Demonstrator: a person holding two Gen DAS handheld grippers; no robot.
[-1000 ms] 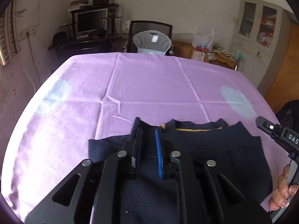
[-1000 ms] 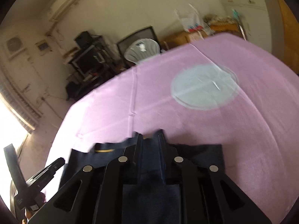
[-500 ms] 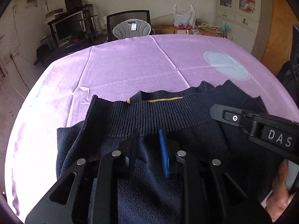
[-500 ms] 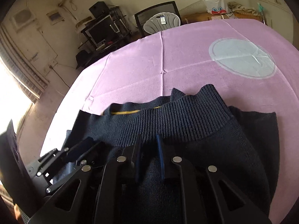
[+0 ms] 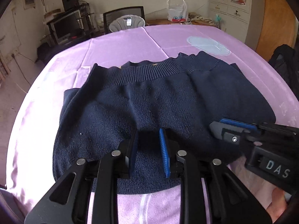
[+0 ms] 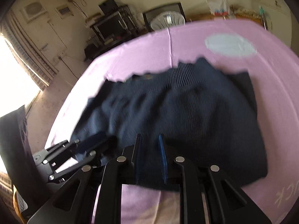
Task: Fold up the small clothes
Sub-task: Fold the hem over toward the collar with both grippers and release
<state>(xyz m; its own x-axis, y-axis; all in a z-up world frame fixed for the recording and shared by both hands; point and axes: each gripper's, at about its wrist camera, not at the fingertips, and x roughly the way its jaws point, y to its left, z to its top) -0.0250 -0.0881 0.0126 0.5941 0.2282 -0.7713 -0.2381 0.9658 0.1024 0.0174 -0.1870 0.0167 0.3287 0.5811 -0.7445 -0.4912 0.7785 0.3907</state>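
A navy knit garment (image 5: 168, 100) lies folded on the purple tablecloth (image 5: 121, 43), its ribbed band along the far side. My left gripper (image 5: 149, 149) hovers open over the near left part of the fold, fabric showing between its blue pads. The right gripper (image 5: 220, 127) reaches in from the right at the near right corner. In the blurred right wrist view the garment (image 6: 186, 112) spreads ahead, and my right gripper (image 6: 150, 156) stands open over its near edge, with nothing held. The left gripper (image 6: 89, 143) sits at the garment's left edge.
A pale blue round patch (image 5: 207, 44) marks the cloth beyond the garment on the right. Past the table stand a chair (image 5: 125, 16), a TV stand (image 5: 67, 26), a plastic bag (image 5: 177, 11) and a cabinet (image 5: 229, 0). A hand (image 5: 276, 205) holds the right gripper.
Both grippers carried the garment's edge to the far side, let it go and drew back toward me. The garment now lies doubled over and both grippers sit over its near fold.
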